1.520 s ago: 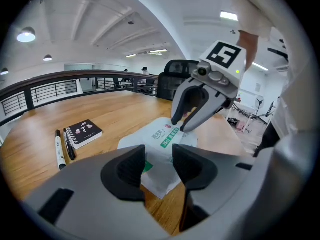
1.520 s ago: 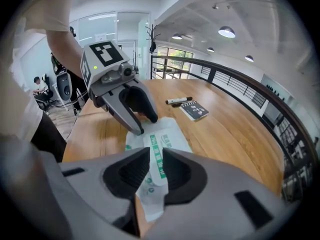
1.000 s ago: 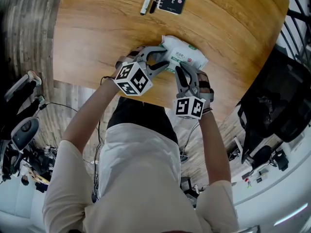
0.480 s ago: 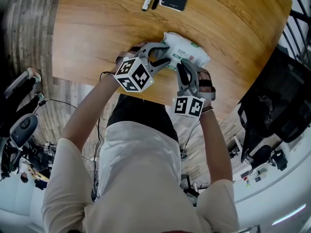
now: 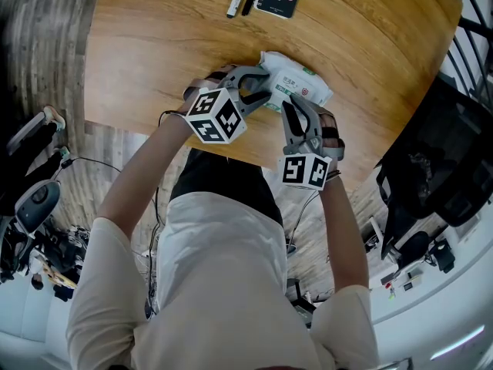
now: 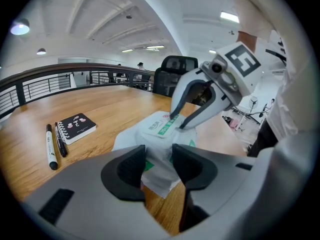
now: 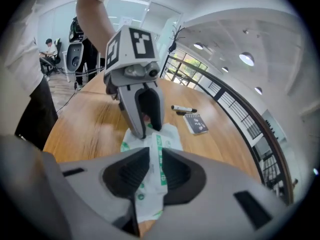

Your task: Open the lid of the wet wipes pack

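Left gripper (image 6: pixel 159 165) jaws clamp wet wipes pack (image 5: pixel 300 83) at its 9 o'clock end. Right gripper (image 7: pixel 156 170) jaws pinch lid (image 6: pixel 161 126) at 6 o'clock. Lid looks barely lifted; opening remains.

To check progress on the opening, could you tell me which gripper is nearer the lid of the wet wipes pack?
Right. The right gripper is closed on the lid itself; the left gripper pinches the wrapper end of the wet wipes pack, beside the lid.

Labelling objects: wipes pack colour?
White wet wipes pack with green print, clearest in right gripper view.
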Tool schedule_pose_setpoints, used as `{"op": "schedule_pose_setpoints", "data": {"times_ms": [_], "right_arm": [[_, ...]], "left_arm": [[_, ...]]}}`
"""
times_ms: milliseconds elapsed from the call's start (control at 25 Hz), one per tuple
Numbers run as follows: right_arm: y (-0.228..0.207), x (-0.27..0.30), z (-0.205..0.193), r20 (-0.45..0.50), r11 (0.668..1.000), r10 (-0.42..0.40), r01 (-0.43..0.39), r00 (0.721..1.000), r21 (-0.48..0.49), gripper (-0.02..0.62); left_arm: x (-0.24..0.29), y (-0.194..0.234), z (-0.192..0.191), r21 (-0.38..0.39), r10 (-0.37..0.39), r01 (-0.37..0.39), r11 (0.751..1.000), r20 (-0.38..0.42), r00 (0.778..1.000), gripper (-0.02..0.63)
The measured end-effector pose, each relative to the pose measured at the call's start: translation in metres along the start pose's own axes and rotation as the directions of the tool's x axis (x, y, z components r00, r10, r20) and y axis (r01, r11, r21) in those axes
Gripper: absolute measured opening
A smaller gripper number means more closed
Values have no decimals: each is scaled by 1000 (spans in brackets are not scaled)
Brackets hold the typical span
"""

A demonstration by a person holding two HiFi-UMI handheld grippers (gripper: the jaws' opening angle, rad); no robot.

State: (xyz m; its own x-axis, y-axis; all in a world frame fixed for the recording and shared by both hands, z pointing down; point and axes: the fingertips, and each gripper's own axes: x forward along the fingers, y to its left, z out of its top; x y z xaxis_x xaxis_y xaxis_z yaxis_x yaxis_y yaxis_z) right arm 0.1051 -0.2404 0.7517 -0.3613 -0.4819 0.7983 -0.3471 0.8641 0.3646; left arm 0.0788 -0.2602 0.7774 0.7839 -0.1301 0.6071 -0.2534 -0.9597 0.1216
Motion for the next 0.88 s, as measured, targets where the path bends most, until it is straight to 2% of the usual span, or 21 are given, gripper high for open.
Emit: {"op": "schedule_pose_setpoints", "data": {"times_ms": [80, 160, 480, 880], "right_arm": [[-14, -5, 6, 21, 998, -35, 34, 999, 55, 69], [-29, -4, 8, 16, 996, -62, 61, 998, 71, 69], [-69, 0, 7, 18, 994, -109, 108, 994, 25, 69], [-97, 12, -27, -43, 988, -141, 143, 989, 60, 69]], "left_arm": [[1, 0, 0, 5, -4, 4, 1000, -13, 1000, 163], [1, 0, 0, 4, -4, 4, 1000, -13, 1000, 163], [1, -1, -1, 1, 0, 0, 1000, -21, 1000, 163], [1, 0, 0, -2, -1, 1, 1000, -12, 1000, 163]]}}
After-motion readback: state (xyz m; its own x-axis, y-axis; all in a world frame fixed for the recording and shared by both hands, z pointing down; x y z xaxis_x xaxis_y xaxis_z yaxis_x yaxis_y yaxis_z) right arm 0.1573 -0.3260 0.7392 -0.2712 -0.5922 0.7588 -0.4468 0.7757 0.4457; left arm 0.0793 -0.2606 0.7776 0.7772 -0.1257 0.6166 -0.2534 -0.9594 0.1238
